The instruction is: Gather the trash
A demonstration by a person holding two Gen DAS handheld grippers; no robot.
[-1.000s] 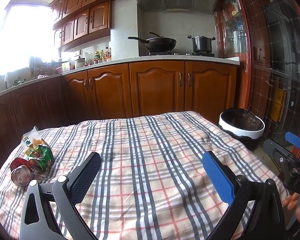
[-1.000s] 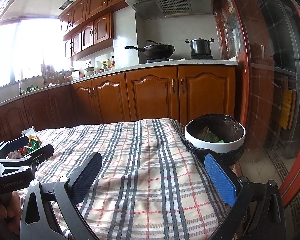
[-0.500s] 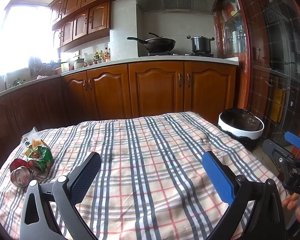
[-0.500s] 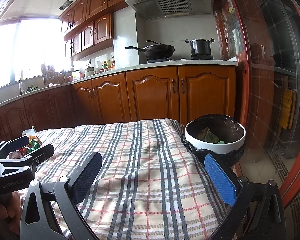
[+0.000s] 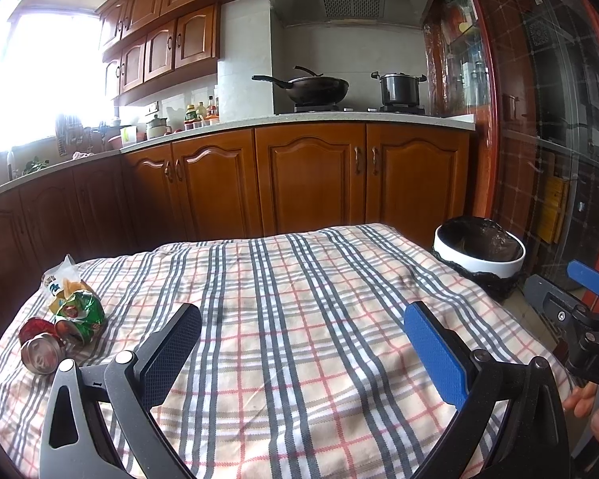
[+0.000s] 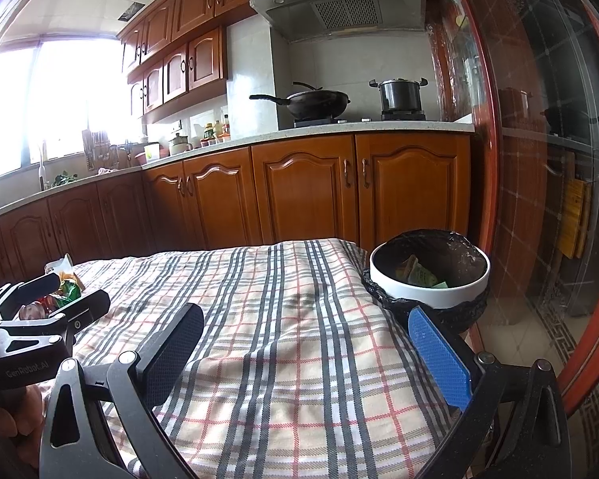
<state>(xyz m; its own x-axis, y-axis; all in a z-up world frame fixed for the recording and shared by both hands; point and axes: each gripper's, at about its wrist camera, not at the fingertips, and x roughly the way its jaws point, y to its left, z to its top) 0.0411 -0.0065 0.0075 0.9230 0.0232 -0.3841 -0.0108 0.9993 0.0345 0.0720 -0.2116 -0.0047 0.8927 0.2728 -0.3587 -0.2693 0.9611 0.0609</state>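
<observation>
On the plaid tablecloth (image 5: 299, 319) at the left lie a crushed red can (image 5: 40, 349), a crumpled green wrapper (image 5: 80, 313) and a yellow-white snack bag (image 5: 62, 281). My left gripper (image 5: 299, 339) hovers open over the cloth, to the right of this trash, holding nothing. My right gripper (image 6: 303, 343) is open and empty above the cloth's right side. A white trash bin with a black liner (image 6: 429, 275) stands just past the table's right edge, with paper scraps (image 6: 415, 275) inside. The same bin (image 5: 479, 255) shows in the left wrist view.
Wooden kitchen cabinets (image 5: 311, 179) and a counter with a wok (image 5: 311, 90) and pot (image 5: 399, 88) run behind the table. A glass door with a red frame (image 6: 539, 159) stands at the right. A hand (image 5: 591, 411) holds the right gripper's handle.
The left wrist view has drifted slightly, so the trash and bin sit a little lower and further left. The right gripper has barely moved. Both stay open.
</observation>
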